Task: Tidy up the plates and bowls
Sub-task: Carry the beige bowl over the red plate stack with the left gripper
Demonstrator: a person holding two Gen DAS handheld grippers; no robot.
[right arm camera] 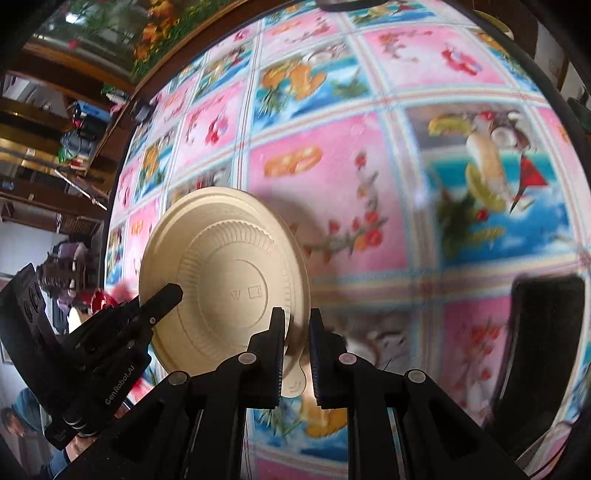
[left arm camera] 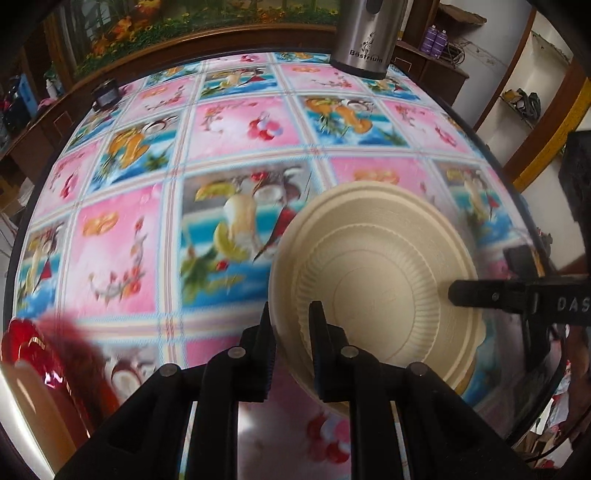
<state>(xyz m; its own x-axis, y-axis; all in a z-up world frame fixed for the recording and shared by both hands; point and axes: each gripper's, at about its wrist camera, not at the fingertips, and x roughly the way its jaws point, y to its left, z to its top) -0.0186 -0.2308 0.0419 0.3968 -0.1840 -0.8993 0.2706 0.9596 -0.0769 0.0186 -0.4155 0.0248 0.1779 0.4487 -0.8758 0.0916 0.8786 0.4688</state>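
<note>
left wrist view: the left gripper has its two fingers pressed almost together on the near rim of a cream disposable bowl, one finger outside the wall and one inside, so it pinches the rim. on the opposite side of the same bowl the right gripper comes in from the right edge and its tip lies on the far rim. in the right wrist view the right gripper is also nearly closed, and it pinches the edge of the bowl near a small tab. the bowl looks tilted and held above the table with a colourful fruit-pattern cloth; the cloth is blurred. a steel thermos stands at the far edge, well apart. a red shiny object is at the lower left, too blurred to name.

i judge the step in hand is carrying the bowl with both grippers to its place. the next move calls for keeping both grips even, then lowering the bowl level before any jaw opens.
</note>
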